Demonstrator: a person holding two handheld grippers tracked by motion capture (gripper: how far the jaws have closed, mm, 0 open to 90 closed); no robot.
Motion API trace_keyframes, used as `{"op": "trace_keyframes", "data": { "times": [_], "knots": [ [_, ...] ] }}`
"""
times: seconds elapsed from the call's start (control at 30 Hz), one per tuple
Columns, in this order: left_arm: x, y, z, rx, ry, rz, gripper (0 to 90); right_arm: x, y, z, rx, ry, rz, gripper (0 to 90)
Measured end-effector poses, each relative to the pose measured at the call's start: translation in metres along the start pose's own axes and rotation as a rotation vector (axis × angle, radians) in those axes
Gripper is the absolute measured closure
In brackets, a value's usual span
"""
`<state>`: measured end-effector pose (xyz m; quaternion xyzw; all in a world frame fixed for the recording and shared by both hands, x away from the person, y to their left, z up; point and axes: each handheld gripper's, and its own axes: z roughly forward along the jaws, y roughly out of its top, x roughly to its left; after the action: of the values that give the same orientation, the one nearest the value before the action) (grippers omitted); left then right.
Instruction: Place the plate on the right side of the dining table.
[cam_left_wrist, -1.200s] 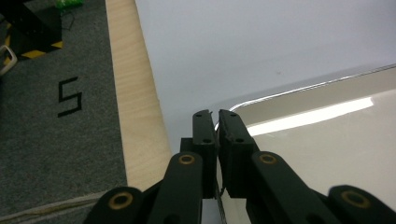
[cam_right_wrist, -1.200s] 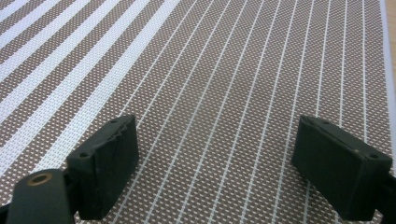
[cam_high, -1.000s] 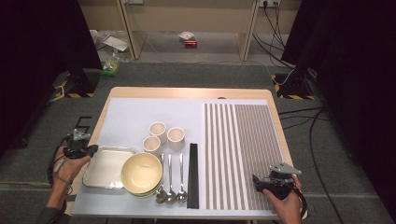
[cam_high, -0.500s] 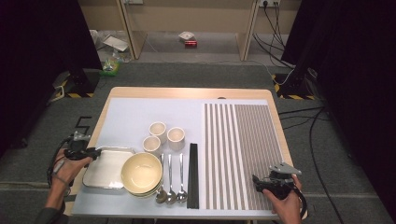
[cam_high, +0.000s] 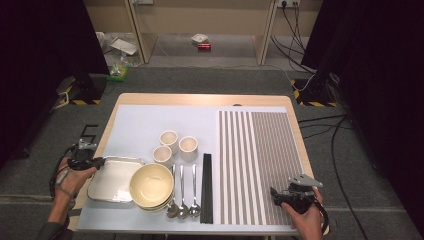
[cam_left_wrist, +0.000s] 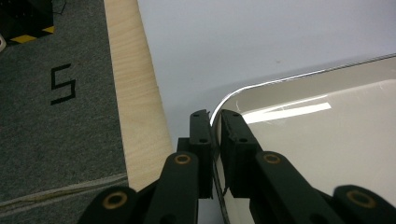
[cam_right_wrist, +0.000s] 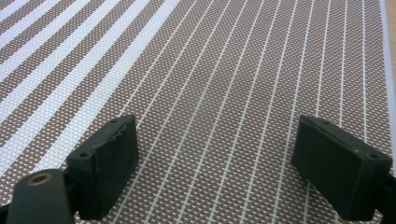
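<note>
**Steel tray, gripped at its corner rim**

Item 1: metal tray, lying flat at the near left of the table on the pale blue mat. My left gripper has its jaws narrowed onto the tray's rounded far corner, one pad outside the rim and one inside, having just closed further; I judge this edge was chosen because the thin lip is the one part a pinch can take.

Item 2: stack of cream bowls, overlapping the tray's right edge as seen from above. I judge any pull on the tray must allow for that.

Item 3: three cups, three spoons, black chopsticks, ranged to the right.

Item 4: right gripper, jaws wide with nothing between them, parked over the striped brown placemat, well apart from the tray.
</note>
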<state>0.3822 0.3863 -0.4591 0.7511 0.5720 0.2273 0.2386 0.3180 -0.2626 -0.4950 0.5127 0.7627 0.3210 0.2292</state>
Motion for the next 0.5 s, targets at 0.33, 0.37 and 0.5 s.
{"op": "trace_keyframes", "data": {
  "times": [0.33,0.37,0.5],
  "knots": [
    [-0.0039,0.0037,-0.0018,0.0,0.031,0.035,83.2,0.0,0.0,0.0,0.0,0.0,0.0,14.8],
    [-0.0057,0.0042,-0.0018,-0.002,0.044,0.05,83.1,0.0,0.0,0.0,0.0,0.0,0.0,14.8],
    [-0.0019,0.0029,-0.0012,-0.02,0.016,0.035,83.1,0.0,-0.0001,0.0,0.0,0.0,0.0,14.8]
  ]
}}
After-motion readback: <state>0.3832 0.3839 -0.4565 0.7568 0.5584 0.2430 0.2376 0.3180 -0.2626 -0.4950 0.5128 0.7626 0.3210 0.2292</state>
